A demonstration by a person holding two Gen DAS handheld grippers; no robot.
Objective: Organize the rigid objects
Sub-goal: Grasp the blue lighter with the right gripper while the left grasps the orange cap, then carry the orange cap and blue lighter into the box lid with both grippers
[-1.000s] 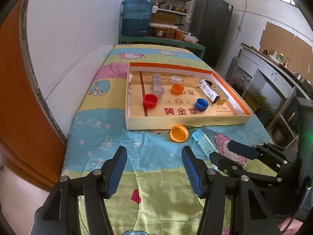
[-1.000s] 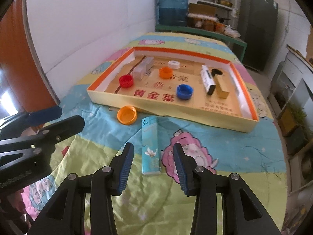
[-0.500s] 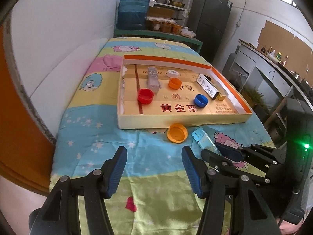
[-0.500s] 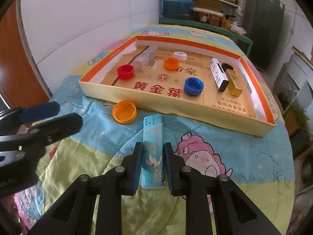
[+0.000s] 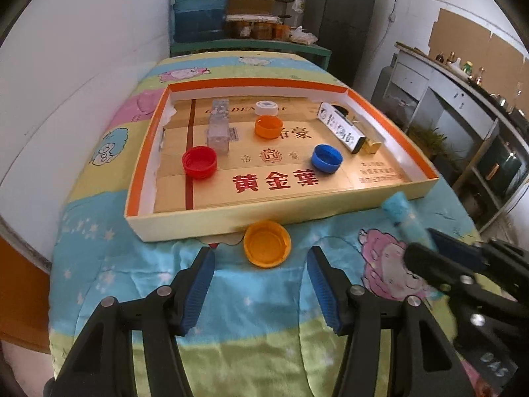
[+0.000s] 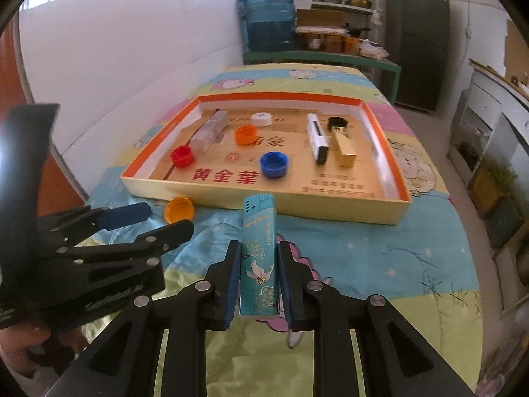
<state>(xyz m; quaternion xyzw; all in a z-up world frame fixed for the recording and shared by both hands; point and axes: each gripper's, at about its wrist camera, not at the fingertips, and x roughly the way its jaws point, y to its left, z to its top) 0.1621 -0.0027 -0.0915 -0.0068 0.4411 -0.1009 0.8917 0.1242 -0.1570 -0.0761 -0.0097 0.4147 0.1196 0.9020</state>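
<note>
My right gripper (image 6: 257,264) is shut on a teal lighter (image 6: 258,248) and holds it lifted above the blanket; it shows at the right of the left wrist view (image 5: 405,213). My left gripper (image 5: 261,279) is open, just short of an orange cap (image 5: 267,243) lying on the blanket in front of the shallow box (image 5: 185,221). The box (image 6: 297,210) holds red (image 5: 199,161), orange (image 5: 268,126), blue (image 5: 326,158) and white (image 5: 266,108) caps, a clear case (image 5: 218,125), a white lighter (image 6: 317,142) and a gold block (image 6: 344,147).
The table carries a cartoon blanket (image 5: 258,324). A white wall (image 5: 82,49) runs along the left. A blue water jug (image 6: 266,16), shelves and a dark fridge (image 6: 420,36) stand at the back. Cabinets (image 5: 463,112) line the right side.
My right gripper closed on the teal lighter and lifted it off the blanket. My left gripper moved forward toward the orange cap and stayed open.
</note>
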